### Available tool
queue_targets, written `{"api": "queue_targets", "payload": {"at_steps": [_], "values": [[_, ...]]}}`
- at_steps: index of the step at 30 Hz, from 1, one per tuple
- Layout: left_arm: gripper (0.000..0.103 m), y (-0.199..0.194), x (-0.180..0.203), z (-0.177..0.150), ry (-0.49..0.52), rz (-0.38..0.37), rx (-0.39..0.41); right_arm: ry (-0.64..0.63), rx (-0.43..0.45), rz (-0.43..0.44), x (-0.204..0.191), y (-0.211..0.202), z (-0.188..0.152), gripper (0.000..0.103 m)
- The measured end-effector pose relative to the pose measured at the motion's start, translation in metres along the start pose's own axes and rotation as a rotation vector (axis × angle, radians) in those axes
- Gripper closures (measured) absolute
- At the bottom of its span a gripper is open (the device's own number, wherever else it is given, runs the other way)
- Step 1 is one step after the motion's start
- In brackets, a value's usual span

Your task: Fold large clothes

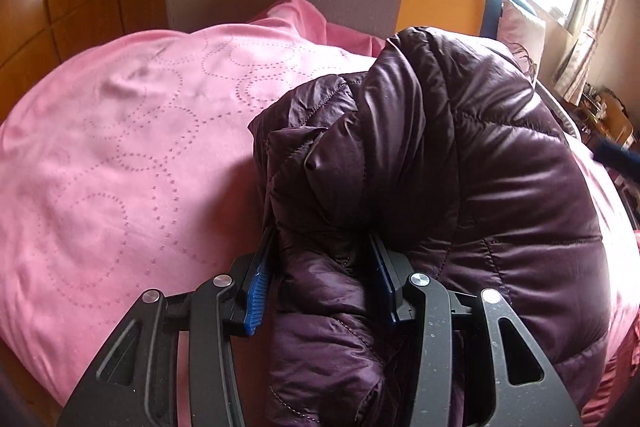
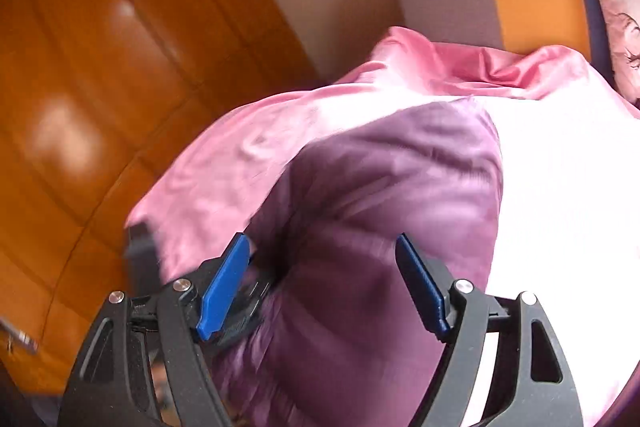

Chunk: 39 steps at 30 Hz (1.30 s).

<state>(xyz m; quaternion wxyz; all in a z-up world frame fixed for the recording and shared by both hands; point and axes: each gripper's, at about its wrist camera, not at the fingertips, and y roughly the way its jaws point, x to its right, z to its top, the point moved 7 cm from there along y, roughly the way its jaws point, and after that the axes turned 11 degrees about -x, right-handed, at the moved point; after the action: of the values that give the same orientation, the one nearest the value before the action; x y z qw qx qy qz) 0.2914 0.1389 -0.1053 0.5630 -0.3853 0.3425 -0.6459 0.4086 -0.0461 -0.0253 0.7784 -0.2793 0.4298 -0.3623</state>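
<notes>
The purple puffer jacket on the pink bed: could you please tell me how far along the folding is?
Early to midway, I'd judge. Done: the purple puffer jacket lies on the pink bedspread, one bunched part already over its body. In hand: the left claw grips that bunched part; the right claw has jacket fabric between its blue fingers, though blur hides whether it is gripped. Left: flatten it and make tidy final folds.

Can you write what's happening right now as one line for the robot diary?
step: folding | left gripper: shut on purple jacket | right gripper: open, around jacket | surface: pink bedspread
</notes>
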Motion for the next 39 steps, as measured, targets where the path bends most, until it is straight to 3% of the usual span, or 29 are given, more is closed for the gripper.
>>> {"api": "queue_targets", "payload": {"at_steps": [3,7,9,13,18,22,23,31,39], "values": [[0.058,0.0,-0.001,-0.002,-0.004,-0.01,0.011,0.016,-0.024,-0.066,0.013,0.03,0.03,0.027],[0.058,0.005,-0.001,-0.007,-0.007,-0.008,0.027,0.045,-0.112,-0.138,0.021,0.087,0.044,0.026],[0.058,0.007,-0.002,-0.008,-0.016,-0.009,0.029,0.024,-0.155,-0.175,0.023,0.115,0.042,0.024],[0.058,0.01,-0.003,-0.013,-0.047,-0.027,0.039,-0.019,-0.172,-0.243,0.026,0.128,0.017,0.02],[0.056,0.005,0.001,-0.013,-0.063,0.009,0.035,-0.013,-0.163,-0.219,0.023,0.121,0.005,0.018],[0.034,-0.005,-0.005,-0.013,-0.078,0.07,0.059,-0.009,-0.121,-0.159,0.015,0.102,0.001,0.012],[0.033,-0.007,-0.006,-0.014,-0.082,0.076,0.065,-0.003,-0.109,-0.142,0.014,0.095,0.0,0.01],[0.033,-0.015,-0.011,-0.014,-0.074,0.07,0.084,0.059,-0.046,-0.074,0.02,0.041,-0.021,0.002],[0.033,-0.019,-0.012,-0.016,-0.066,0.058,0.084,0.167,-0.079,-0.011,0.043,0.031,-0.057,0.002]]}}
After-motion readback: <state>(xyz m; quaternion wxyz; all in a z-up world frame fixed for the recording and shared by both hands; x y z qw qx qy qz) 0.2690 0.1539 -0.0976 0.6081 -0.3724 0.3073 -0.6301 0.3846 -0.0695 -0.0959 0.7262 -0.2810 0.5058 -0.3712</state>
